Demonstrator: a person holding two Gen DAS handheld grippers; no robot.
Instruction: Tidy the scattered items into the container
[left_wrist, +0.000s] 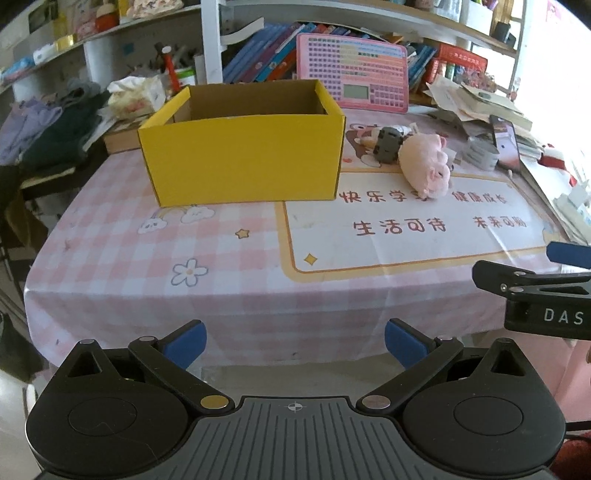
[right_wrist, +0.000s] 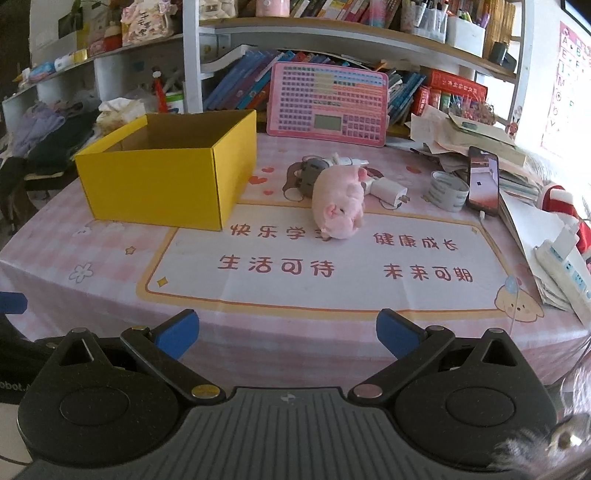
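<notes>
An open yellow cardboard box (left_wrist: 243, 155) stands on the pink checked tablecloth; it also shows in the right wrist view (right_wrist: 162, 181). To its right lie a pink plush pig (right_wrist: 338, 203), a grey toy (right_wrist: 308, 175) behind it, a white charger plug (right_wrist: 389, 192) and a white tube (right_wrist: 349, 160). The pig (left_wrist: 428, 164) and grey toy (left_wrist: 388, 144) also show in the left wrist view. My left gripper (left_wrist: 294, 345) is open and empty at the table's near edge. My right gripper (right_wrist: 287, 334) is open and empty, in front of the pig; it shows at the right of the left wrist view (left_wrist: 535, 291).
A roll of tape (right_wrist: 447, 190) and a phone (right_wrist: 484, 181) lie at the right beside stacked papers (right_wrist: 480, 136). A pink keyboard board (right_wrist: 328, 103) leans against bookshelves behind. Clothes (left_wrist: 55, 125) pile at the left. A medicine box (right_wrist: 565, 273) sits at the right edge.
</notes>
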